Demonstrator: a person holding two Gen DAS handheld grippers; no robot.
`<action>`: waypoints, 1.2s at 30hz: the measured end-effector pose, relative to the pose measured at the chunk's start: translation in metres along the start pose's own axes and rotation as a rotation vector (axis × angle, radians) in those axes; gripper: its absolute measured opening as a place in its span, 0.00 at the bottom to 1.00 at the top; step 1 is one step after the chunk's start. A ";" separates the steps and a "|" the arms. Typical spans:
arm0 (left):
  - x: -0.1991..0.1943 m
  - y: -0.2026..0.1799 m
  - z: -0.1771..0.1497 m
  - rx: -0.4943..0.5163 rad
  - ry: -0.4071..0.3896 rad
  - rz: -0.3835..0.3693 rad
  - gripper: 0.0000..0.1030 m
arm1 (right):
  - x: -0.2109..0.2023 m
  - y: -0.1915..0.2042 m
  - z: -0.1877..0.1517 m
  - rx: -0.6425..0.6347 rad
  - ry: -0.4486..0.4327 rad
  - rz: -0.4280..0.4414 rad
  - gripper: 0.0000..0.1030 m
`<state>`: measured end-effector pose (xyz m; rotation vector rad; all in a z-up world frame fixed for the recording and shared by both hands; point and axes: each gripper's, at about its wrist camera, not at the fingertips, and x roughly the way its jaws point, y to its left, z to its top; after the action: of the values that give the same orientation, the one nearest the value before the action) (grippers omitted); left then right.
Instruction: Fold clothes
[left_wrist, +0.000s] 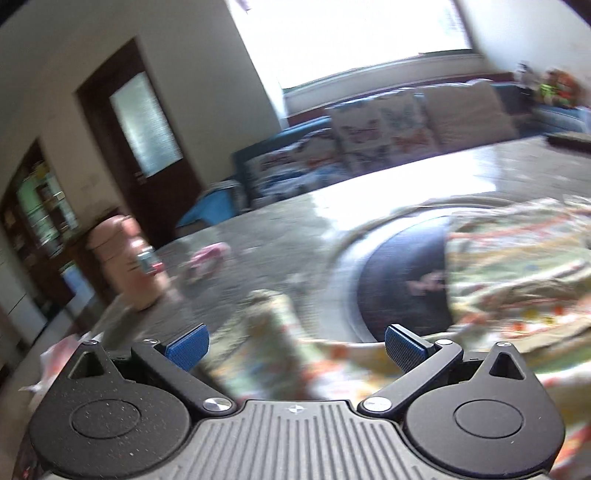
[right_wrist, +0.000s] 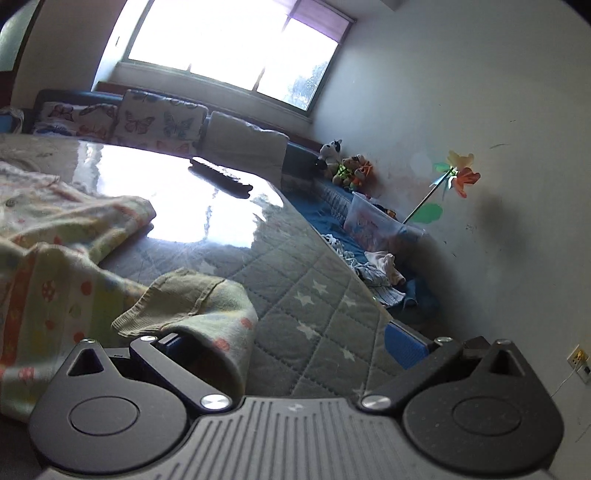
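A pale knit garment (left_wrist: 517, 266) with coloured dots and stripes lies crumpled on the grey table (left_wrist: 258, 229). In the blurred left wrist view a fold of it (left_wrist: 277, 343) runs between the wide-apart blue pads of my left gripper (left_wrist: 294, 347), which is open. In the right wrist view the garment's body (right_wrist: 55, 221) spreads at the left. Its ribbed sleeve cuff (right_wrist: 177, 299) drapes over the left finger of my right gripper (right_wrist: 288, 345) and hides that pad. The right pad (right_wrist: 404, 349) stands far off, so this gripper is open.
A quilted star-print cover (right_wrist: 314, 295) tops the table; a dark round disc (left_wrist: 402, 277) is set in it. A pink bottle (left_wrist: 129, 266) and a small pink item (left_wrist: 207, 256) stand at the left, a dark remote (right_wrist: 221, 177) at the far edge. Behind is a sofa with butterfly cushions (right_wrist: 159, 122).
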<state>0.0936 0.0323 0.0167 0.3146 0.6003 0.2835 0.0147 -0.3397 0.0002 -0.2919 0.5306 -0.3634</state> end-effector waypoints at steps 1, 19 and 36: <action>0.000 -0.008 -0.001 0.019 -0.005 -0.018 1.00 | 0.001 -0.003 0.003 0.028 -0.003 0.010 1.00; -0.004 -0.044 -0.011 0.104 0.017 -0.073 1.00 | 0.013 -0.094 -0.025 0.629 0.099 0.053 1.00; 0.002 -0.026 -0.001 0.086 0.010 -0.066 1.00 | 0.034 -0.011 0.012 0.293 0.169 0.254 1.00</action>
<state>0.0988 0.0099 0.0052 0.3762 0.6325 0.1963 0.0454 -0.3617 -0.0010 0.0907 0.6632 -0.2152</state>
